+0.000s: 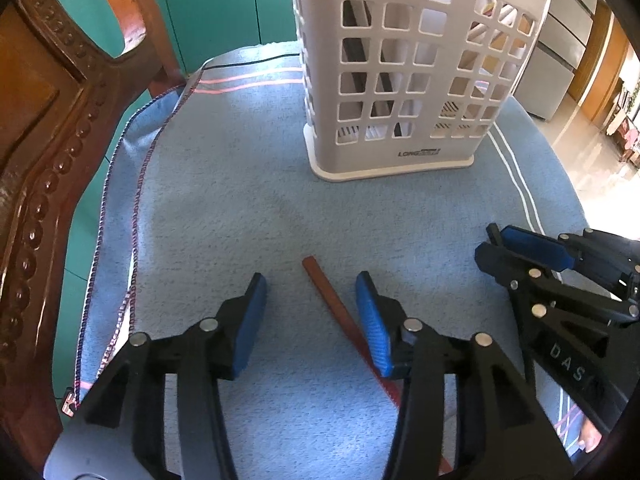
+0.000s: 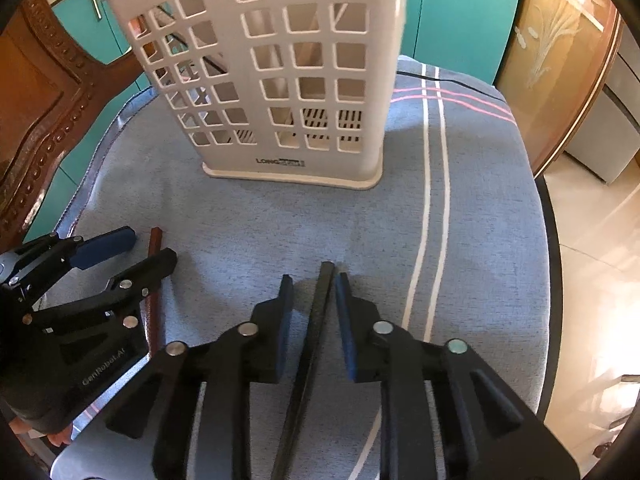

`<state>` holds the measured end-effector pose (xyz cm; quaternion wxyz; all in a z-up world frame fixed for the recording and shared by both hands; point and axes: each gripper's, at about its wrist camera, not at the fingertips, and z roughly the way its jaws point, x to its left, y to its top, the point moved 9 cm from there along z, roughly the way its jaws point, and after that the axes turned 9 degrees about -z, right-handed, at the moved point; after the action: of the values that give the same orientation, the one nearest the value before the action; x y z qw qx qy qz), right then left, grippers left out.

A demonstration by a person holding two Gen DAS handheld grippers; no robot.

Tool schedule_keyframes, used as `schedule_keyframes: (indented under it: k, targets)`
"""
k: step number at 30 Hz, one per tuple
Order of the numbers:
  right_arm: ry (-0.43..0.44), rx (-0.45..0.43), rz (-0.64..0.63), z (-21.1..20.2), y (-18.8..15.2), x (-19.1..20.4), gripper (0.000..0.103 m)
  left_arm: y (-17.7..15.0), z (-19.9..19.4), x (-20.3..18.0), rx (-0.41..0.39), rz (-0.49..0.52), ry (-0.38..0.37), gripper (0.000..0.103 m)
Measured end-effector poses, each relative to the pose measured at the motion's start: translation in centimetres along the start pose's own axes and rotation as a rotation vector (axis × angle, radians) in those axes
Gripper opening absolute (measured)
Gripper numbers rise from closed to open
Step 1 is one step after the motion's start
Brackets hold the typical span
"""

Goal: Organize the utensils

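A red-brown chopstick point(image 1: 320, 284) lies on the blue towel point(image 1: 224, 208) between the fingers of my left gripper point(image 1: 310, 284), close to the right pad point(image 1: 374, 320). That gripper is open and neither pad presses the stick. In the right wrist view a black chopstick point(image 2: 320, 312) lies between the fingers of my right gripper point(image 2: 313, 280), with a gap on its left side; that gripper is open too. A pale perforated utensil holder point(image 1: 400, 80) point(image 2: 280, 80) stands upright beyond both grippers, with dark utensils point(image 1: 356, 60) inside. Each gripper shows in the other's view: right gripper point(image 1: 520, 248), left gripper point(image 2: 132, 248).
A carved wooden chair point(image 1: 48, 140) point(image 2: 36, 120) stands close at the left. Teal cabinets point(image 1: 224, 4) are behind the table. The towel's hem point(image 1: 132, 208) hangs at the left; the round table's edge point(image 2: 550, 240) drops off at the right to a tiled floor.
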<state>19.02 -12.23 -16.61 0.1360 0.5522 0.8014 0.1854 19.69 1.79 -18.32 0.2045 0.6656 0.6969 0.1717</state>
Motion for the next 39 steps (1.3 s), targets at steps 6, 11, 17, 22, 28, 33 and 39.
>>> schedule_keyframes:
  k: [6, 11, 17, 22, 28, 33, 39]
  targets:
    - [0.001, -0.011, -0.002, -0.2, -0.1, 0.4, 0.026, 0.0, -0.1, 0.4, -0.002, -0.007, 0.01, 0.055]
    - [0.009, -0.012, 0.014, -0.4, -0.3, -0.2, 0.026, 0.0, -0.1, 0.6, -0.003, -0.012, 0.017, 0.06]
    - [-0.008, -0.012, -0.002, -0.3, -0.3, -0.2, 0.026, 0.1, -0.1, 0.7, -0.005, -0.015, 0.031, 0.064]
    - [-0.007, -0.016, 0.004, -0.2, -0.3, -0.1, 0.026, 0.1, -0.1, 0.7, -0.004, -0.023, 0.02, 0.061]
    - [-0.007, -0.017, 0.003, -0.3, -0.4, -0.3, 0.026, 0.1, -0.2, -0.1, -0.002, -0.012, -0.012, 0.047]
    - [-0.014, -0.019, -0.003, -0.2, -0.3, -0.2, 0.026, -0.1, -0.2, -0.3, -0.001, -0.01, -0.013, 0.048]
    - [-0.025, -0.023, -0.01, -0.2, -0.4, 0.0, 0.026, 0.0, -0.2, -0.3, -0.001, -0.013, -0.017, 0.047]
